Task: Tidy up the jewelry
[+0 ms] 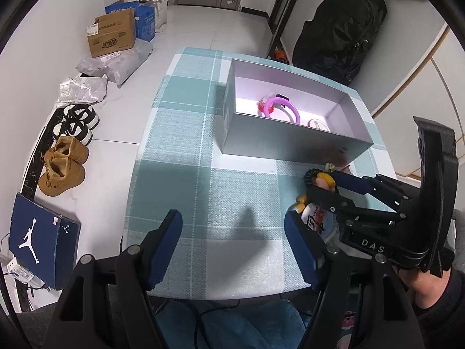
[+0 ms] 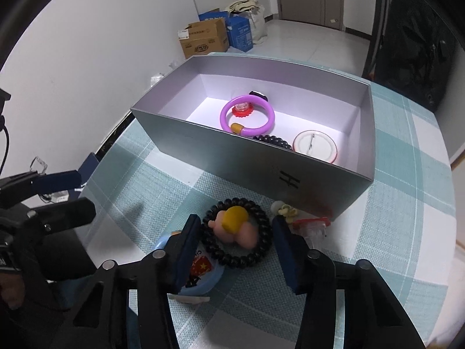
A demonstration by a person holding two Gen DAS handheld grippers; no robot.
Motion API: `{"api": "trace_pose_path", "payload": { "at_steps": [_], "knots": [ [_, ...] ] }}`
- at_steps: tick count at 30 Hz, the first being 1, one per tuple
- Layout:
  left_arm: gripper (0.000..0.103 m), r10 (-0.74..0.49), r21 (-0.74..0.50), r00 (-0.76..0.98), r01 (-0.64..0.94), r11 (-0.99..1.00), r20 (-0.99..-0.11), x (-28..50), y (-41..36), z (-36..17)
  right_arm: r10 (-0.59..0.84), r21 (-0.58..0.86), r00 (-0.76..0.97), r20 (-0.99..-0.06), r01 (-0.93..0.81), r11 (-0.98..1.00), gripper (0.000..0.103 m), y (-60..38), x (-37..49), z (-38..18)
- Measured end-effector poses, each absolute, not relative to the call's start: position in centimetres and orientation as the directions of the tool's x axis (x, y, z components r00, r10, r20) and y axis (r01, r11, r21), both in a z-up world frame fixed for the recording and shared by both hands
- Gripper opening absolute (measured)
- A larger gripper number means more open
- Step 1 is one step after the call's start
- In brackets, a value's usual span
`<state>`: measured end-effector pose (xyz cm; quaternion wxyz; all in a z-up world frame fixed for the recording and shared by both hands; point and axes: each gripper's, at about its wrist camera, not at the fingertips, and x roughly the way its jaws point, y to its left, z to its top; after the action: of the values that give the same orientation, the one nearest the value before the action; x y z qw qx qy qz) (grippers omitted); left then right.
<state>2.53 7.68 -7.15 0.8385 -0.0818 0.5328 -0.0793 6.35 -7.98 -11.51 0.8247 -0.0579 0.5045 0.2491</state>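
1. Straddling the black coil bracelet (image 2: 237, 234), the right gripper (image 2: 237, 247) has its blue pads on either side of the ring, partly spread; whether they press on the coil I cannot tell from either view
2. Sitting inside that coil ring is a small pink figure with a yellow cap (image 2: 235, 224), lying on the checked tablecloth (image 2: 139, 186)
3. Under the right gripper's left finger lies a round blue badge (image 2: 203, 276) with red and yellow print, flat on the cloth
4. Just beyond the right finger, a small pale charm (image 2: 283, 209) and a red and clear clip (image 2: 312, 224) lie close to the front wall of the box
5. Over to the left gripper (image 1: 234, 247): jaws standing wide, nothing between them, hovering above bare cloth near the table's front edge
6. Further out, the grey box (image 2: 232, 157) stands open on the cloth, holding a purple bangle (image 2: 247, 116), a red-rimmed trinket (image 2: 241, 110) inside the bangle, another dark beaded coil (image 2: 273, 141) and a round white badge (image 2: 315, 147)
7. Beyond the table, on the floor: cardboard cartons (image 1: 112, 36), tan boots (image 1: 64, 168) and a blue shoebox (image 1: 43, 238)
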Motion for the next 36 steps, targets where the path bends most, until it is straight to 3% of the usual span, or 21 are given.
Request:
{"api": "trace_pose_path", "payload": {
  "at_steps": [15, 27, 36],
  "knots": [
    [0.068, -0.242, -0.228, 0.393, 0.082, 0.970, -0.887, 2.5, 6.6, -7.7, 0.471, 0.267, 0.405, -0.783, -0.465, 0.844, 0.047, -10.8, 5.4, -8.6],
    [0.068, -0.332, -0.263, 0.347, 0.233, 0.936, -0.877, 2.4, 2.3, -8.3, 0.509, 0.337, 0.478, -0.716, -0.402, 0.851, 0.047, -14.8, 5.5, -5.8],
    [0.068, -0.272, -0.184, 0.324, 0.277, 0.943, -0.906, 2.5, 0.1, -9.6, 0.522, 0.361, 0.506, -0.687, -0.387, 0.849, 0.047, -16.8, 5.2, -4.6]
  ]
}}
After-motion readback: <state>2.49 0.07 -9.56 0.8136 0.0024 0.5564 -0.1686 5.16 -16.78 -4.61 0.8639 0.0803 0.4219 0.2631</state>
